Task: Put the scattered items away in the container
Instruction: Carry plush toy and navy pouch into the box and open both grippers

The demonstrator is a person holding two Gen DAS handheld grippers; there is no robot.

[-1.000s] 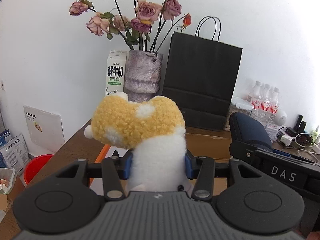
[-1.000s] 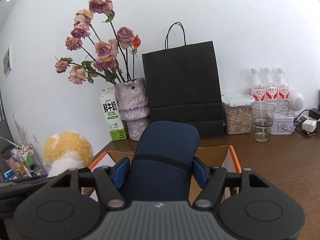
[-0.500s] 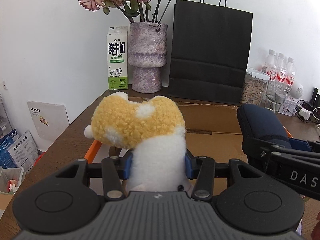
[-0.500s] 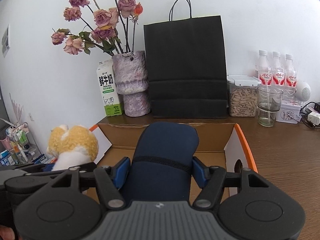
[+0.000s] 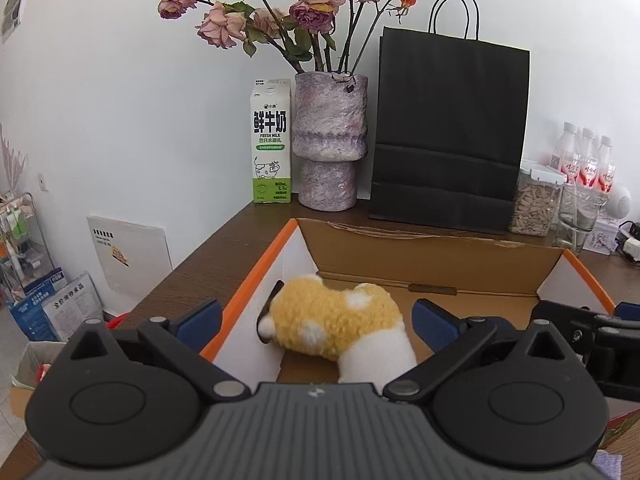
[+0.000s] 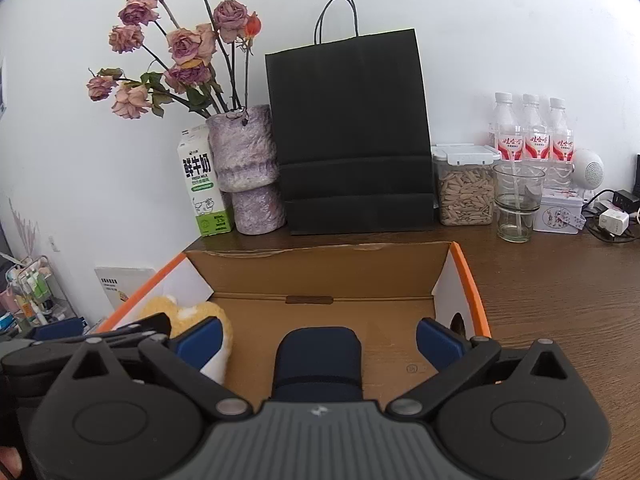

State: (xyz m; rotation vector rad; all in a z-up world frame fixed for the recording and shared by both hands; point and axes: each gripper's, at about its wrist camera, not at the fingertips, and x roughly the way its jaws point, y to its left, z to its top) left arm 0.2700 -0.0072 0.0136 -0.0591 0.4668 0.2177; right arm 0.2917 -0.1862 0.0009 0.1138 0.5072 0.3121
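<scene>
A yellow and white plush toy (image 5: 340,330) lies inside the open cardboard box (image 5: 432,262) by its left wall. My left gripper (image 5: 318,320) hangs over it with jaws opening wide, the blue pads clear of the plush on both sides. A dark blue pouch (image 6: 318,360) lies on the box floor (image 6: 320,276) in the right wrist view. My right gripper (image 6: 318,338) is above it, jaws opening, pads apart from the pouch. The plush (image 6: 192,314) also shows at the left there, partly behind the left gripper.
Along the wall behind the box stand a milk carton (image 5: 271,142), a vase of dried roses (image 5: 329,144), a black paper bag (image 5: 448,136), a jar of seeds (image 6: 466,188), a glass (image 6: 516,208) and water bottles (image 6: 530,136). The table's left edge drops off beside the box.
Both grippers sank toward the box and their jaws spread apart. The plush and the blue pouch have left the pads and now lie in the box.
</scene>
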